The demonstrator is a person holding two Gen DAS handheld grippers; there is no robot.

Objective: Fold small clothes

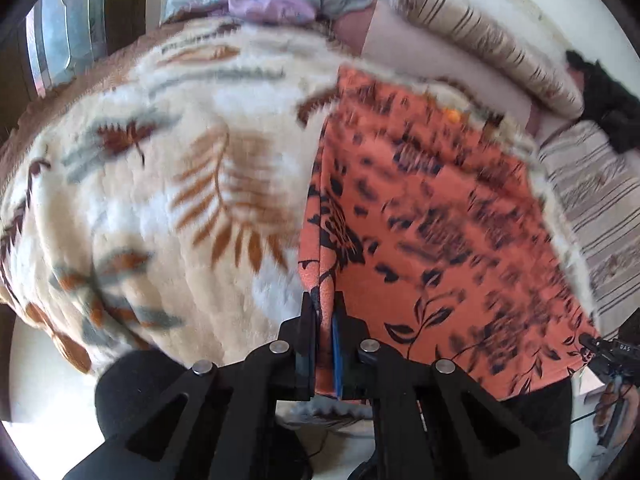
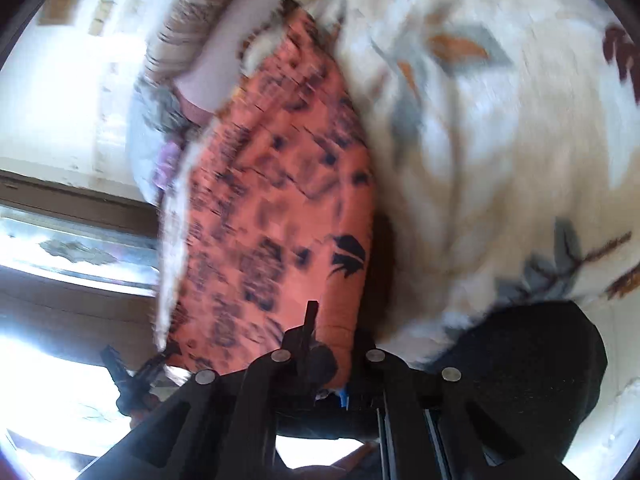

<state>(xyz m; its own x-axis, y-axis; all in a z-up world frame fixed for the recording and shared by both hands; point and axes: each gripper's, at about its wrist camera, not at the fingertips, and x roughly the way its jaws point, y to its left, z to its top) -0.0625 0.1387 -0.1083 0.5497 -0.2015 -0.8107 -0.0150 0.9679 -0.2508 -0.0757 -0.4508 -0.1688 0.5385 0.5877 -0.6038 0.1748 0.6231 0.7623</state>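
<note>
On a bed, an orange garment [image 1: 432, 216] printed with black leaves is spread over a plush cream blanket [image 1: 152, 184] near its right edge. A folded edge is pinched by the left gripper [image 1: 325, 320]; another is clamped by the right gripper [image 2: 332, 340], its fingers largely hidden. Both views are motion-blurred.

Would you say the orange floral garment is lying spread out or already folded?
Mostly spread: the orange garment lies across the blanket, near edge doubled where the left gripper pinches it.

A home bedroom: a bed under a plush leaf-print blanket [image 1: 168, 184], striped pillows [image 1: 480, 40] (one rolled), bedding heaped by a window [image 1: 60, 32].
</note>
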